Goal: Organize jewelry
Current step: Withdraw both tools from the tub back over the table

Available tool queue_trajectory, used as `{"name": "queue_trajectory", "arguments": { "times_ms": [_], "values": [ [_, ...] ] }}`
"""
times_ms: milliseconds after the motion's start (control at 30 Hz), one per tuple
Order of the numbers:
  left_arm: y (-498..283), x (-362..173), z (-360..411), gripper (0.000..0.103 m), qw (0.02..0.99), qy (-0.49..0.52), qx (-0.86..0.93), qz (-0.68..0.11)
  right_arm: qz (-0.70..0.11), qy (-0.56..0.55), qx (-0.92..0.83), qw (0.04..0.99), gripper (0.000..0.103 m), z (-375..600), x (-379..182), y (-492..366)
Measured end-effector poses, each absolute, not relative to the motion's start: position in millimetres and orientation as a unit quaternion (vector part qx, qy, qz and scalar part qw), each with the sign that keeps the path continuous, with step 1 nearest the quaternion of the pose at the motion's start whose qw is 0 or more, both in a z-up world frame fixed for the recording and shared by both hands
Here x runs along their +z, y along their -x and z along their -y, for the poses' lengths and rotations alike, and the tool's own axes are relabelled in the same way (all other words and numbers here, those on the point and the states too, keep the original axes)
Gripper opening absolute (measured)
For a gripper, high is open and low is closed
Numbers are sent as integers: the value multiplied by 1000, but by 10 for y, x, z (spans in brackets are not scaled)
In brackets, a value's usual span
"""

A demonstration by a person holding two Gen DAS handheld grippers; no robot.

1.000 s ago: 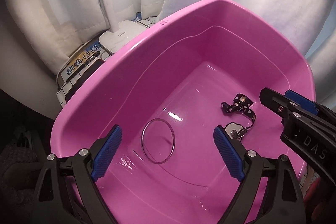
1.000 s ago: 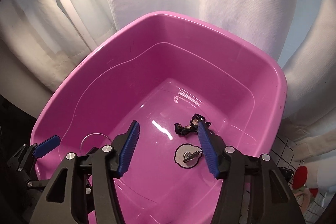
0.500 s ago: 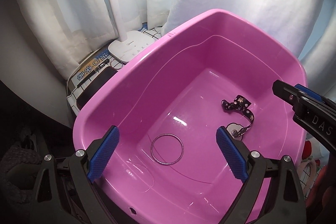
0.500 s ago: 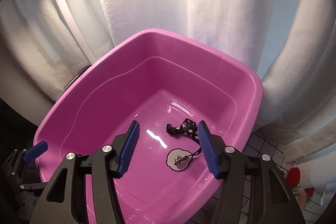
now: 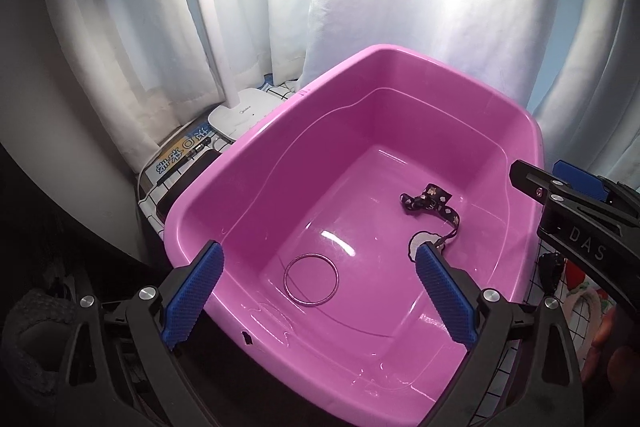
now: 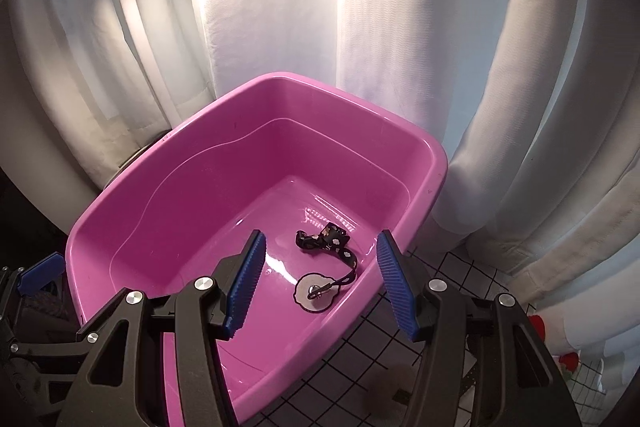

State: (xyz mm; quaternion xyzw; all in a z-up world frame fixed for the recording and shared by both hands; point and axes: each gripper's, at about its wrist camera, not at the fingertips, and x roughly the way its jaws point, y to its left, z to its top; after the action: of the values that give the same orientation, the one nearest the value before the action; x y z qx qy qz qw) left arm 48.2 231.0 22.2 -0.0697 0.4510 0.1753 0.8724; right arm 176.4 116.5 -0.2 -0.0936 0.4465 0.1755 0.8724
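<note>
While both claws hang above the near rim of the pink tub [image 5: 240, 163], the left claw [image 5: 316, 297] and the right claw [image 6: 320, 283] each stand spread wide with nothing between the blue pads. On the tub floor, a thin metal bangle [image 5: 311, 285] lies flat nearest the left claw, well apart from a black patterned strap [image 6: 328, 241] joined to a round white charm [image 6: 316, 293]. Farther back, a white lamp base [image 5: 244, 117] sits before white curtains [image 6: 440, 27].

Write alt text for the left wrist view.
A pink plastic tub holds a thin metal bangle and a black patterned strap clipped to a white tag. The open left tool hovers over its near edge, holding nothing.
</note>
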Motion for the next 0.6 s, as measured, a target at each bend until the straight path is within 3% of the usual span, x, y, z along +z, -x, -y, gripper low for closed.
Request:
{"name": "queue_trajectory", "arguments": {
  "times_ms": [600],
  "values": [
    [-176,389,-1424,97,897,61,71,-433,-445,22,67,893,57,695,184,-755]
  ]
}}
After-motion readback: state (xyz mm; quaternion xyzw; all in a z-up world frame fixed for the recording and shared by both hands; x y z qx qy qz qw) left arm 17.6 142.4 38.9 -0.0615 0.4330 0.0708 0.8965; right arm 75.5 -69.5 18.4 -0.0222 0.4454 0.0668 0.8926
